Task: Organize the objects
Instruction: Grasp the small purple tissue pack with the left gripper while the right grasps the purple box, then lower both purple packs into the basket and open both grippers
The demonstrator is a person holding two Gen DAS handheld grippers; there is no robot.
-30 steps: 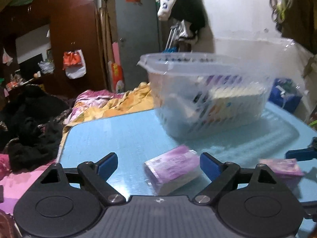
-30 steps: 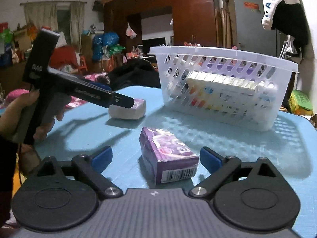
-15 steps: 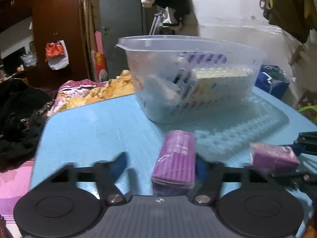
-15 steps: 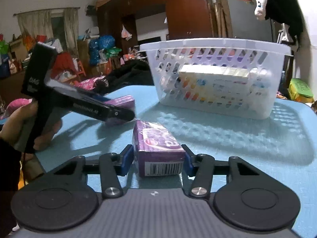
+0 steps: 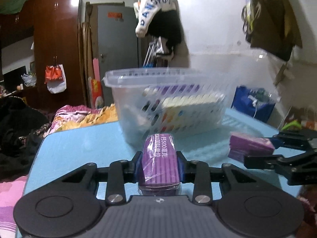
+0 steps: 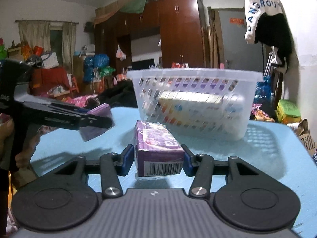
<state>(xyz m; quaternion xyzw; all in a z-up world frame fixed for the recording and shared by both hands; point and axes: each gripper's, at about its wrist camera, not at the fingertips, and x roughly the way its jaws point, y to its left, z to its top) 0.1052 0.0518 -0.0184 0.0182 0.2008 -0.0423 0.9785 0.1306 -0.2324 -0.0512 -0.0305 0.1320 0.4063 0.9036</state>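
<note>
On the blue surface (image 6: 267, 158) stands a white slotted basket (image 6: 194, 107), already holding some boxes, and both tools face it, each with a purple box in its grip. From the right wrist view, the right gripper (image 6: 156, 157) has its blue fingers (image 6: 126, 157) clamped on the sides of a film-wrapped purple box (image 6: 156, 150), barcode end toward the camera; a shadow beneath suggests it hangs just clear of the surface. From the left wrist view, the left gripper (image 5: 159, 165) has its fingers pressed tight on a second purple box (image 5: 159, 158), held lengthwise and pointing at the basket (image 5: 168, 103). Both boxes sit in front of the basket and below its rim. I'd worry about three things: the glossy wrap may let a box slide out of the fingers, a box carried too low could knock the rim and shove the light basket away, and two tools arriving together could collide over the opening.
</note>
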